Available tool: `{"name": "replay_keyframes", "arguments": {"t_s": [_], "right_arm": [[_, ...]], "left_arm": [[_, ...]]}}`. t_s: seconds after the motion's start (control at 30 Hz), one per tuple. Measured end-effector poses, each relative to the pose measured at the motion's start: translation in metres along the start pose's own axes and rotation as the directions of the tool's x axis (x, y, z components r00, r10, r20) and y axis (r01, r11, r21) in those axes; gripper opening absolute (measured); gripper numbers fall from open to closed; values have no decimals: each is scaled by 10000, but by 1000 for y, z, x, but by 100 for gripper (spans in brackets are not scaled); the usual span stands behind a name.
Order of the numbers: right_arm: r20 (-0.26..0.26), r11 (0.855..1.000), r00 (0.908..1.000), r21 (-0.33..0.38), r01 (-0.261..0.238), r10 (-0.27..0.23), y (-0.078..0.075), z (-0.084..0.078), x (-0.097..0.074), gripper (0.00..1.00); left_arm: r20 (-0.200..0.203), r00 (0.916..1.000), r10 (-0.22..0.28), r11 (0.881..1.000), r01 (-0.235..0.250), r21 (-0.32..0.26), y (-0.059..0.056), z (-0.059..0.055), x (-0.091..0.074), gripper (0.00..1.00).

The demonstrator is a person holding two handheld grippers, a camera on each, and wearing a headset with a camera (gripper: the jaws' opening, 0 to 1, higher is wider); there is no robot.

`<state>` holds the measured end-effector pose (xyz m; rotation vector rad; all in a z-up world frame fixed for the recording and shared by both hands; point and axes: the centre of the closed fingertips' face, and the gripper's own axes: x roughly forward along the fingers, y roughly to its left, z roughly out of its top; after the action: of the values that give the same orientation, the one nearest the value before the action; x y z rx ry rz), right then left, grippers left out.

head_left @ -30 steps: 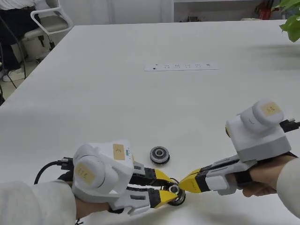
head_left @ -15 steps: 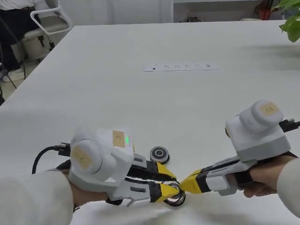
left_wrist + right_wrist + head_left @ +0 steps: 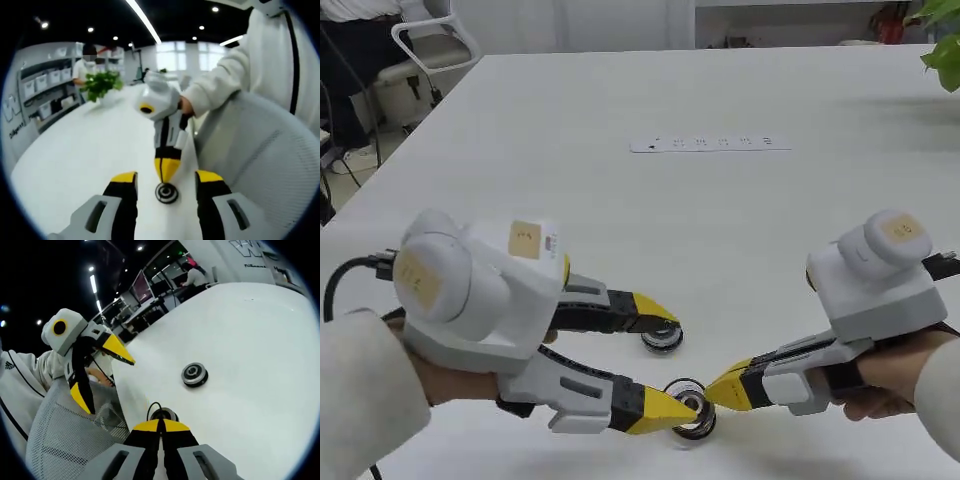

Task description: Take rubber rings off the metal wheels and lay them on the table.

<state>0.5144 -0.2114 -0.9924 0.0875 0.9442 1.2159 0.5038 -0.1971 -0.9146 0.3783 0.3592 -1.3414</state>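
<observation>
My right gripper has its jaws pressed together at the rim of the near metal wheel on the white table. In the right gripper view a thin black loop rises off that wheel, but I cannot tell whether it is pinched. My left gripper is spread wide, and its upper jaw covers part of the second wheel; the right gripper view shows that wheel whole. Farther off lie a power strip and a plant.
</observation>
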Motion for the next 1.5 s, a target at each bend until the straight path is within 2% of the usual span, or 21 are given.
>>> {"name": "replay_keyframes", "arguments": {"t_s": [0.17,0.3,0.4,0.6,0.73,0.8,0.9,1.07,1.17,1.23,1.5], "right_arm": [[43,10000,10000,29,-51,51,2,1,-1,0],[151,10000,9999,22,-51,50,2,3,-2,0],[164,10000,9999,53,-52,51,2,3,-3,0],[300,9998,9995,144,-134,130,5,6,-5,0],[399,9996,9990,173,-204,197,5,8,-5,0],[400,9997,9991,165,-178,171,5,8,-5,0],[462,9997,9988,185,-174,165,4,9,-7,0],[660,9996,9977,218,-186,171,5,14,-10,0],[801,9995,9966,233,-193,174,6,17,-12,0],[929,9995,9955,249,-195,171,7,19,-14,0],[1435,9993,9896,352,-147,95,9,29,-22,0]], "left_arm": [[-56,9991,429,9990,-430,-109,3,1,-20,61],[-326,9957,871,9962,-873,-25,5,-4,-40,62],[-348,9908,1308,9913,-1313,-134,6,-7,-54,67],[-585,9775,2028,9775,-2057,-476,2,-19,-79,73],[-448,9656,2563,9613,-2594,-924,-1,-22,-90,76],[-420,9579,2840,9518,-2870,-1085,-2,-25,-94,78],[-488,9541,2953,9457,-2992,-1269,-6,-30,-96,80],[-468,9407,3359,9232,-3386,-1819,-11,-38,-102,80],[-569,9357,3481,9116,-3520,-2120,-14,-44,-101,81],[-725,9344,3489,9043,-3560,-2355,-16,-50,-98,82],[-713,9324,3544,8913,-3599,-2757,-18,-55,-93,85]]}}
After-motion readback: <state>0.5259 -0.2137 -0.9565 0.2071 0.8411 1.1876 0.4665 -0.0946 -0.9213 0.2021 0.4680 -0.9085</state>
